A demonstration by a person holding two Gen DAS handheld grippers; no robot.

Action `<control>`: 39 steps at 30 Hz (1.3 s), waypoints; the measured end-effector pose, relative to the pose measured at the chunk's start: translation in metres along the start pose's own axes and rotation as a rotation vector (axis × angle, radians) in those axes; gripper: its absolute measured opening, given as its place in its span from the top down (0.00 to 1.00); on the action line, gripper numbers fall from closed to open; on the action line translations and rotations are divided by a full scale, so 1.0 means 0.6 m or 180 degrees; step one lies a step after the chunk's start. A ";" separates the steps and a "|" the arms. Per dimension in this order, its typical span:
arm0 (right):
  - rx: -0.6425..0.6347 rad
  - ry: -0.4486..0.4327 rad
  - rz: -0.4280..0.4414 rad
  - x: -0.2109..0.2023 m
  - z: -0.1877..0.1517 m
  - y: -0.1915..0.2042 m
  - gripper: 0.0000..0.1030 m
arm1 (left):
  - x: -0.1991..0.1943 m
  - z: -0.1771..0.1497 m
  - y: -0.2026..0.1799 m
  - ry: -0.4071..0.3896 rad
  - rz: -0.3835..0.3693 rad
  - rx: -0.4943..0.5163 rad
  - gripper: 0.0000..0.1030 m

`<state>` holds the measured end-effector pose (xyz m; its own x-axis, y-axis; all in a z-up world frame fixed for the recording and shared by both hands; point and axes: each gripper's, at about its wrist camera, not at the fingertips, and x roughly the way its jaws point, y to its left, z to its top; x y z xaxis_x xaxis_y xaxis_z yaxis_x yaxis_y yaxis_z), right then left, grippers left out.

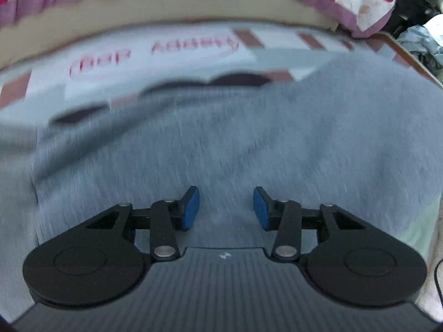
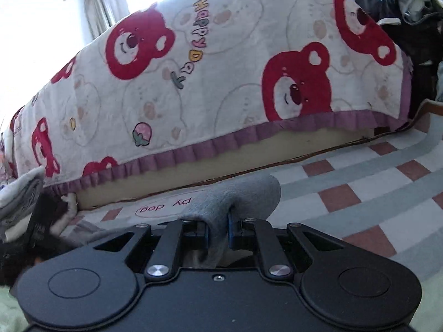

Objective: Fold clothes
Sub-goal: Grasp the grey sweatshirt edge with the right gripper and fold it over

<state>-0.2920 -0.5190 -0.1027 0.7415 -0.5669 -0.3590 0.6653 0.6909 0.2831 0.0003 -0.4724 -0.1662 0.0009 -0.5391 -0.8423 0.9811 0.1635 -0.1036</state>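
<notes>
Here the grey garment [image 1: 249, 144] lies spread on the checked mat [image 2: 373, 182] beside the bed [image 2: 221, 69]. Right gripper [image 2: 217, 232] is clamped on a bunched grey fold. Left gripper [image 1: 226, 207] hovers above the cloth, pads apart, nothing between. Judged step: mid-fold. Next: left pinches an edge, then both carry it over.
</notes>
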 end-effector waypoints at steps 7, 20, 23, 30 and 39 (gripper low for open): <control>0.0164 -0.0022 -0.0017 0.001 -0.001 -0.017 0.87 | 0.022 0.012 0.020 -0.0185 0.1263 0.0350 0.96; 0.0160 -0.0045 0.0109 0.000 -0.003 -0.013 0.87 | -0.025 -0.007 -0.080 -0.0458 -0.0296 -0.0127 0.79; -0.0096 -0.0053 0.0181 -0.002 -0.003 0.013 0.87 | -0.016 -0.021 -0.076 -0.0397 -0.0052 -0.0237 0.58; -0.0231 -0.0269 0.0653 0.009 0.060 0.090 0.86 | -0.106 -0.063 -0.024 -0.0718 0.0438 -0.0491 0.57; -0.1016 -0.0074 0.1399 0.096 0.090 0.297 0.86 | -0.158 -0.174 0.172 -0.0943 0.0266 -0.1463 0.62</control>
<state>-0.1259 -0.4528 -0.0251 0.9480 -0.2011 -0.2467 0.2350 0.9650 0.1165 0.0811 -0.3181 -0.1520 0.1945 -0.7074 -0.6795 0.7899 0.5237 -0.3190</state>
